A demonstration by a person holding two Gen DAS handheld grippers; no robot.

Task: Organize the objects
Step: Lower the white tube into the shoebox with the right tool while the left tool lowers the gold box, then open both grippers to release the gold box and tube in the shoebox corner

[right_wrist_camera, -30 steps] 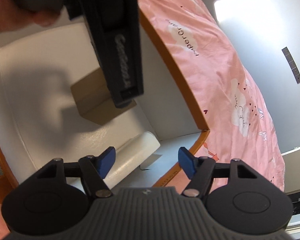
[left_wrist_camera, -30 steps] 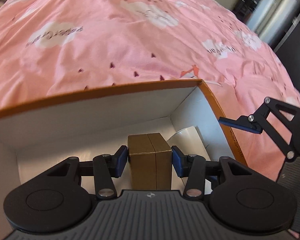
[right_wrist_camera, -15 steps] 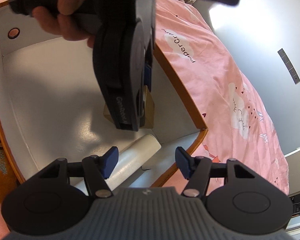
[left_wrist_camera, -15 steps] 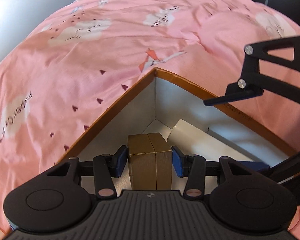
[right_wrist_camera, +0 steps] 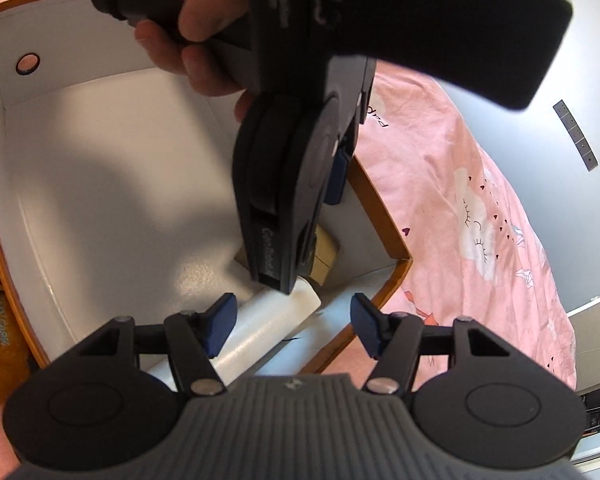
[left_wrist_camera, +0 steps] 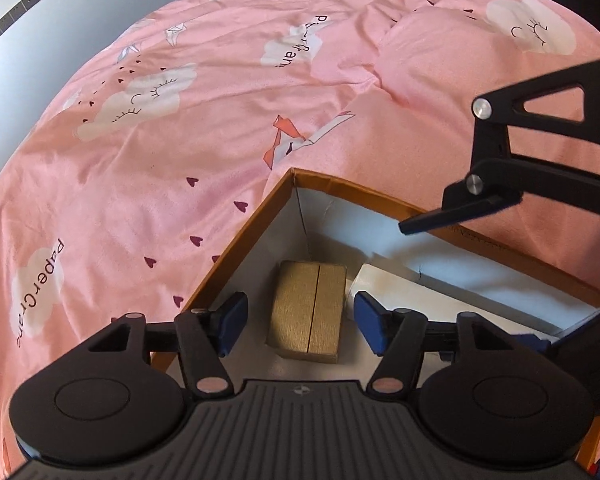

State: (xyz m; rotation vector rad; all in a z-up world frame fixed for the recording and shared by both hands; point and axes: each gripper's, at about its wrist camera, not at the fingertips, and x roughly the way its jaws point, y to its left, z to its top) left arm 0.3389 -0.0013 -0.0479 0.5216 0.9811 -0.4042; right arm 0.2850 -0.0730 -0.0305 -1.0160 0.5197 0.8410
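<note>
Left gripper (left_wrist_camera: 299, 322) hangs over the box corner, jaws spread wide, nothing between them. Gold box (left_wrist_camera: 308, 312) sits below on the white floor of the orange-rimmed carton (left_wrist_camera: 244, 240), tucked into the corner, clear of both blue pads (left_wrist_camera: 230, 322). White roll (left_wrist_camera: 384, 284) lies just beside the gold box on its right, along the carton wall. Right gripper (right_wrist_camera: 292, 326) hovers above the roll's near end and the carton rim, jaws also wide apart, holding nothing. From its camera the left tool's body blocks most of the gold box (right_wrist_camera: 326, 258); a hand (right_wrist_camera: 188, 48) grips that tool's handle. Carton rests on a pink bedsheet (left_wrist_camera: 160, 168) printed with clouds.
</note>
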